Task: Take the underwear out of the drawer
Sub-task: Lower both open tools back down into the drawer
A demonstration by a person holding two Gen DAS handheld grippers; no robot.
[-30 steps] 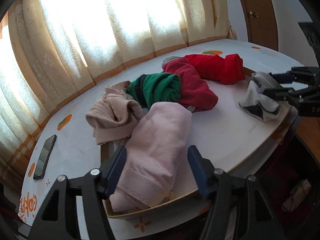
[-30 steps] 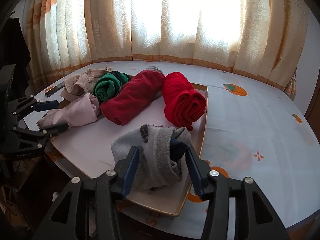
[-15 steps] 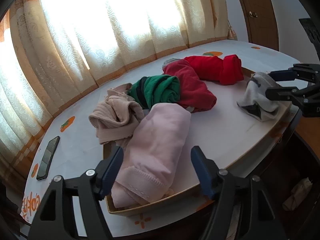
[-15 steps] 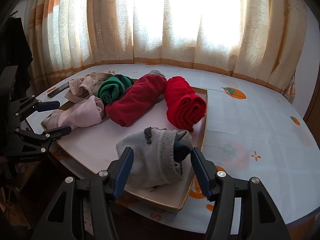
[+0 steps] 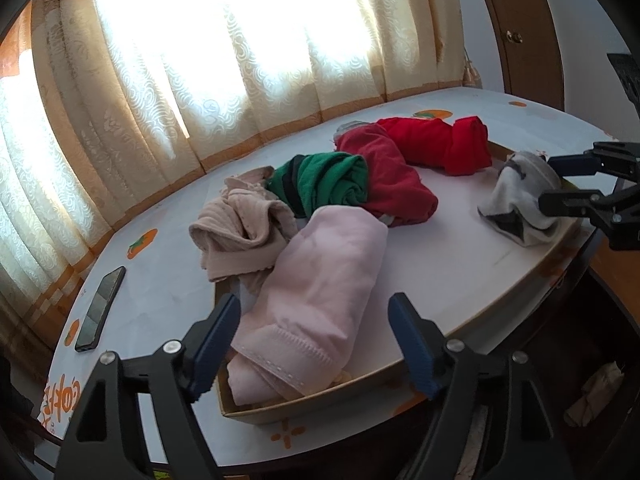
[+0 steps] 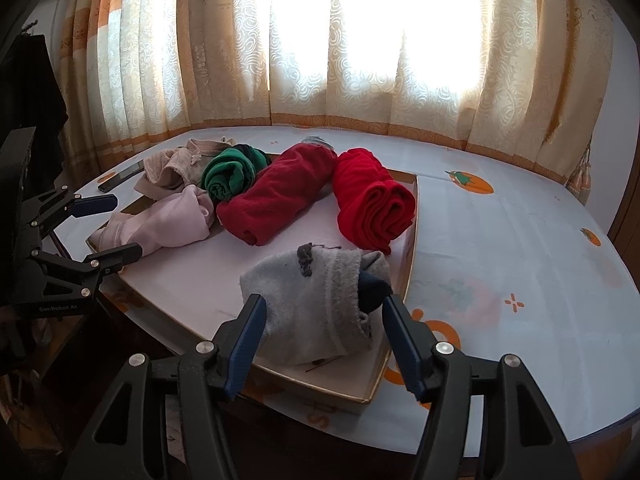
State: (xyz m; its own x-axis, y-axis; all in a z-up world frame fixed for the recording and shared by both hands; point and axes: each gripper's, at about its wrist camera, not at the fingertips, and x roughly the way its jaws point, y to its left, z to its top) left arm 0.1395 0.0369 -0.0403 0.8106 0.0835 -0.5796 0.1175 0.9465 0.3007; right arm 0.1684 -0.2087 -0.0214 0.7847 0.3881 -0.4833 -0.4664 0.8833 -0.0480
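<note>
Left gripper (image 5: 314,334) jaws opening, pink underwear (image 5: 316,300) between, untouched, at drawer's (image 5: 532,268) 6 o'clock end. Right gripper (image 6: 322,322) spread astride grey roll (image 6: 316,304), 3 o'clock end.

Left gripper (image 5: 316,344), lower centre of frame: jaws opening, astride pink roll (image 5: 320,280) in drawer (image 5: 460,276), pads clear. Right gripper (image 5: 560,184), right edge, flanks grey roll (image 5: 516,204).

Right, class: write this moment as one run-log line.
left gripper: opening, pads off pink roll | right gripper: open around grey roll | both rolls lying in drawer
</note>
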